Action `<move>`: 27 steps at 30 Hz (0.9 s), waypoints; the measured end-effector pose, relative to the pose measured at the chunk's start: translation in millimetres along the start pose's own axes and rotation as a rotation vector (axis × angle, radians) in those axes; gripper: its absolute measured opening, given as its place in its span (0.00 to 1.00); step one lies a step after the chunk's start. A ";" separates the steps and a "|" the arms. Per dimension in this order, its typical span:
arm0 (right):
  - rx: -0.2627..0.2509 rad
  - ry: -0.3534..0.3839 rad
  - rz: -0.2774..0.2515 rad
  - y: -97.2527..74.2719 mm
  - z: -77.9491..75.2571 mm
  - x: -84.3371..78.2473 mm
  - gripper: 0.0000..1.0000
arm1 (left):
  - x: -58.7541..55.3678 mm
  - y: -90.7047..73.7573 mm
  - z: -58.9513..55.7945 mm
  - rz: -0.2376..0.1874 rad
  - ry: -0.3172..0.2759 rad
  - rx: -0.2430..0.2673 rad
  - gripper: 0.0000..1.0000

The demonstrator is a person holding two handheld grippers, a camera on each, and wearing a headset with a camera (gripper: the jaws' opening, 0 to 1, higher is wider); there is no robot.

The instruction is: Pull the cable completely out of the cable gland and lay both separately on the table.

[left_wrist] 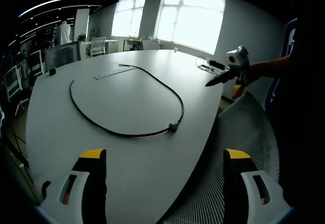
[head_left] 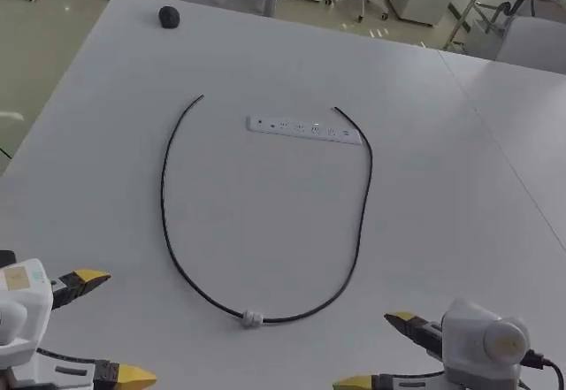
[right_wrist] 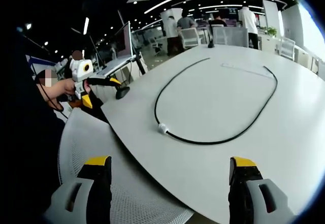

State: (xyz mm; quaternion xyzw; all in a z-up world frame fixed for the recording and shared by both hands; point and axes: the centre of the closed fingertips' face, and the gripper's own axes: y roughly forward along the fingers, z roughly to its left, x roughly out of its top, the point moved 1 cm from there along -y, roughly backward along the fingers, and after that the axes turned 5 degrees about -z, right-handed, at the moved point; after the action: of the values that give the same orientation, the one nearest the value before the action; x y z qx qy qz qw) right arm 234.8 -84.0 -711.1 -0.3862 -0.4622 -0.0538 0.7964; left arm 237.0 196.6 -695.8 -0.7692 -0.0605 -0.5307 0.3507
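On the broad white table a long black cable lies in a U-shaped loop, both ends pointing to the far side. A small white cable gland sits on the cable at the loop's near bend (threaded on it, not apart). A flat white power strip lies between the cable's ends. A small dark round object rests far back on the left. The left gripper and right gripper flank the gland at the near edge.

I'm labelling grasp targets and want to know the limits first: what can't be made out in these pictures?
Cable gland: too small in every view to show how it grips the cable.
Power strip: markings too small, head view.
Dark object at the far corner: too small to identify.
Left hand-held gripper: body cut by head view's bottom edge.
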 end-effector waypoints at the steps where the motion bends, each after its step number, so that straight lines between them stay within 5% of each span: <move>1: 0.002 -0.007 0.003 0.3 0.7 0.5 0.98 | 0.1 0.1 0.5 -0.001 0.002 0.001 0.96; 27: 0.087 -0.182 0.084 27.7 -8.2 27.4 0.85 | -0.2 16.3 -8.8 0.004 -0.027 0.034 0.95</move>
State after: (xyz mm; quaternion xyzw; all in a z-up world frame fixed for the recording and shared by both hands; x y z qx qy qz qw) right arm 268.3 -62.8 -707.7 -0.3738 -0.5178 0.0350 0.7687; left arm 237.7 179.2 -702.0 -0.7703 -0.0727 -0.5188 0.3637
